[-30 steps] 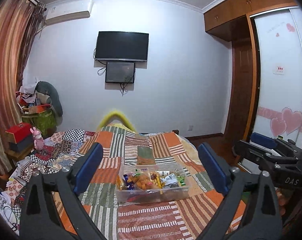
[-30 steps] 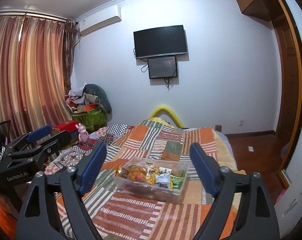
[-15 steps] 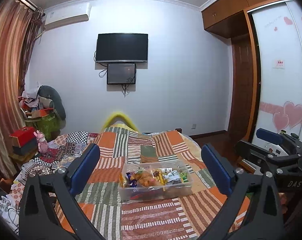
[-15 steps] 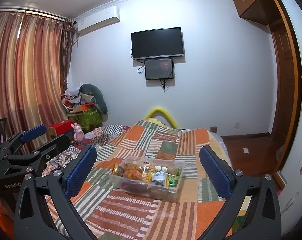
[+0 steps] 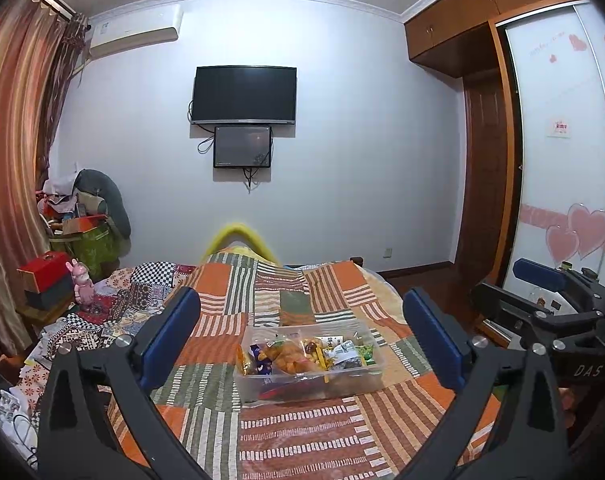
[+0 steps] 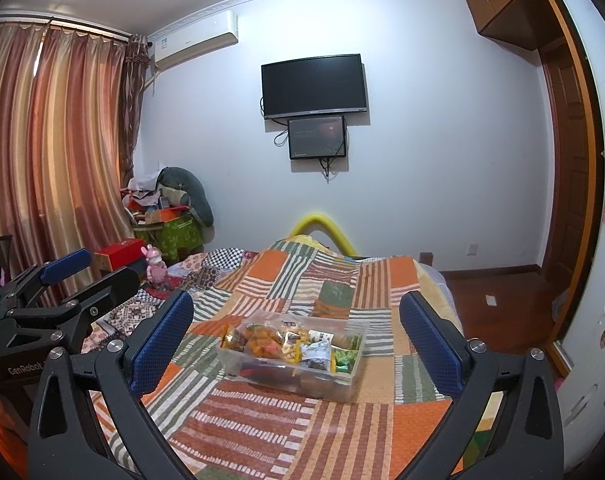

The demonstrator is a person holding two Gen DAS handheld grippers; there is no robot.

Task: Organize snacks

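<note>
A clear plastic box (image 5: 307, 384) full of mixed snack packets (image 5: 290, 356) sits on the patchwork bedspread (image 5: 302, 440); it also shows in the right wrist view (image 6: 290, 376). My left gripper (image 5: 300, 340) is open and empty, held above the bed short of the box. My right gripper (image 6: 296, 338) is open and empty, likewise short of the box. The right gripper shows at the right edge of the left wrist view (image 5: 542, 296); the left gripper shows at the left of the right wrist view (image 6: 74, 276).
A pink rabbit toy (image 5: 81, 284) and a red box (image 5: 43, 270) stand at the bed's left side. Piled bags (image 5: 86, 232) fill the corner by the curtains (image 6: 54, 160). A wardrobe (image 5: 558, 160) and wood floor (image 6: 494, 292) lie right. A TV (image 5: 244, 94) hangs ahead.
Both grippers have tilted or drawn back slightly, so the box sits lower and more centred between the fingers. The right gripper's fingers have opened wider. The box has not moved.
</note>
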